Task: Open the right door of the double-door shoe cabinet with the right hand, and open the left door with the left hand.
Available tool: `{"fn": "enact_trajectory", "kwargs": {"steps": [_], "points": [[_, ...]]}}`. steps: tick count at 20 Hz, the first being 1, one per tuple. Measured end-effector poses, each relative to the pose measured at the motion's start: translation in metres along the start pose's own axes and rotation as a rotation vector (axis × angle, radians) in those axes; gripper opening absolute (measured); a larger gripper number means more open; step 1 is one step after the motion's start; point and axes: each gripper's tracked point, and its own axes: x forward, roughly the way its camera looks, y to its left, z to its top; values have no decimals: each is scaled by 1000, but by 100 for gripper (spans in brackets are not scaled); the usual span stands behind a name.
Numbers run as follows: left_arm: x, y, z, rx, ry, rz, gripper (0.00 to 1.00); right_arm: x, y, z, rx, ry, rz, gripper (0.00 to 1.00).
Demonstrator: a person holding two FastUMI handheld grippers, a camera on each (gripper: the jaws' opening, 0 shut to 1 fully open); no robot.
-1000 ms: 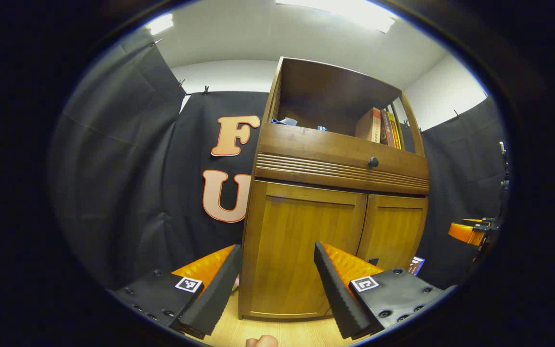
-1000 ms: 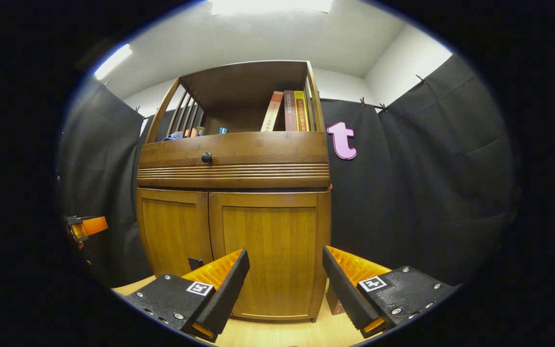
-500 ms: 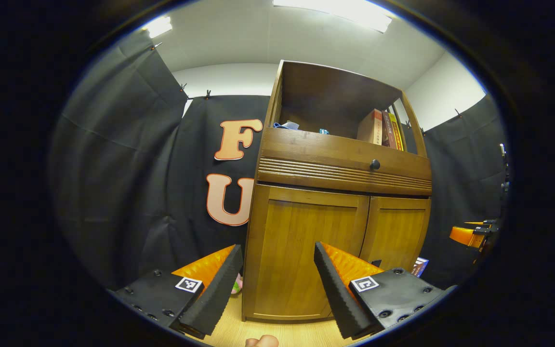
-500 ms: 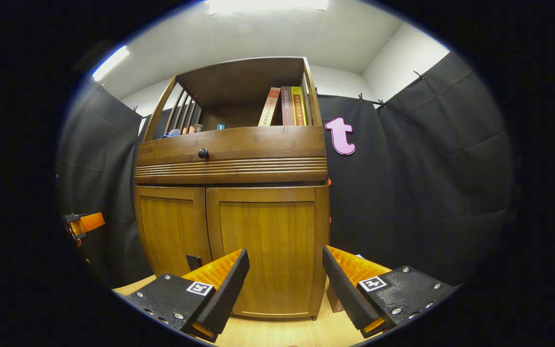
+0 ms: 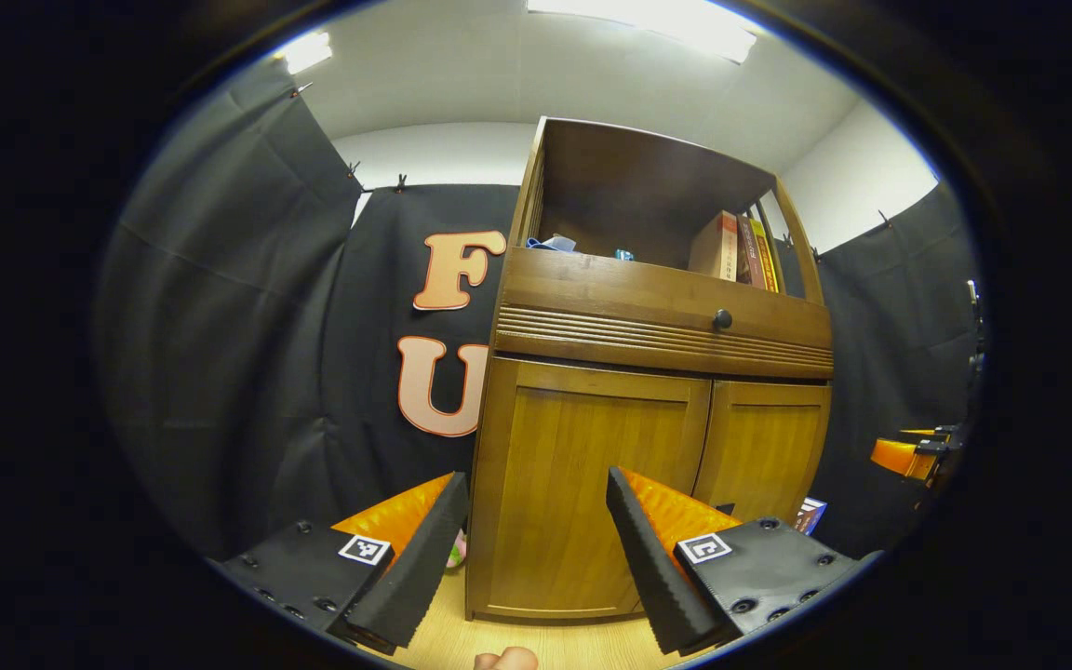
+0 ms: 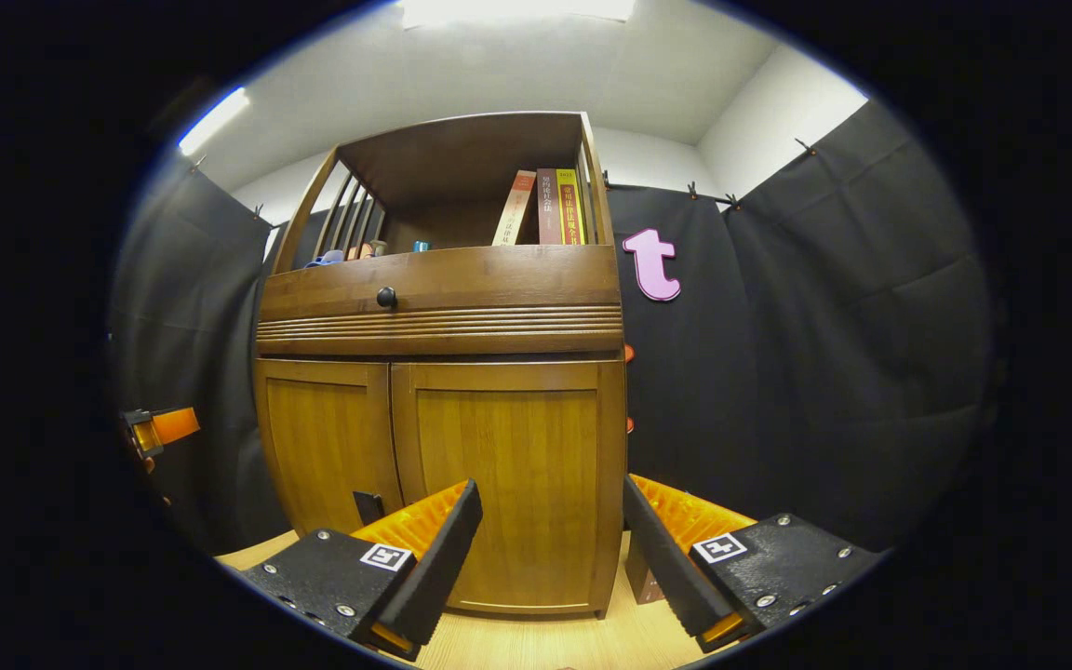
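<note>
1. Standing on a light wood floor (image 6: 536,642) is 1 shoe cabinet (image 5: 657,307) (image 6: 443,307), w/ 2 lower doors: left door (image 5: 582,493) (image 6: 327,447) and right door (image 5: 759,447) (image 6: 508,484). Both doors sit flush w/ the frame, i.e. closed.
2. Above the doors: 1 drawer front w/ 1 dark round knob (image 5: 722,319) (image 6: 387,297), plus a ribbed trim strip under it.
3. Top = 1 open shelf. 3 books (image 6: 545,209) (image 5: 741,247) stand at its right end, 1 leaning. A few small items at the shelf's left end, too small to ID.
4. 2 grippers total. Left gripper (image 5: 536,549) is low, in front of the left door, fingers spread wide w/ nothing between them; not touching the cabinet.
5. Right gripper (image 6: 550,558) is low, facing the right door's lower part, fingers likewise spread and empty, clear of the door.
6. Each gripper also appears far off in the other's view: right gripper at the right edge of the left gripper view (image 5: 908,456), left gripper at the left edge of the right gripper view (image 6: 159,428). So they're well apart, one on either side of the cabinet front.
7. Part of 1 finger (image 5: 503,659) shows at the bottom edge of the left gripper view.
8. 1 small box (image 5: 806,514) sits on the floor by the cabinet's right bottom corner.
</note>
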Motion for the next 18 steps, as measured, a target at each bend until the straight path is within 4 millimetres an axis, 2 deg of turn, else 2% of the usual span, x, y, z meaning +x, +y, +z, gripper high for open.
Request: {"fn": "enact_trajectory", "kwargs": {"steps": [1,2,3,5,6,9,16,18], "points": [[-1,-1,0,2,-1,-1,98,0,-2,-1,0,0,-3,94],[-2,-1,1,4,-3,-2,96,0,-2,-1,0,-1,-6,94],[-3,-2,2,6,-4,-3,96,0,-3,-1,0,-1,-9,100],[-4,-4,3,10,-6,-7,96,0,-1,-2,1,1,-8,100],[-6,-4,4,12,-7,-10,96,-1,-1,-2,1,2,-8,94],[-8,-8,3,5,-3,-26,96,-1,1,-5,-4,2,-9,94],[-13,-3,5,4,-3,-20,98,5,11,-19,-4,32,3,94],[-14,-1,5,10,-2,-19,95,8,15,-22,-1,37,5,94]]}}
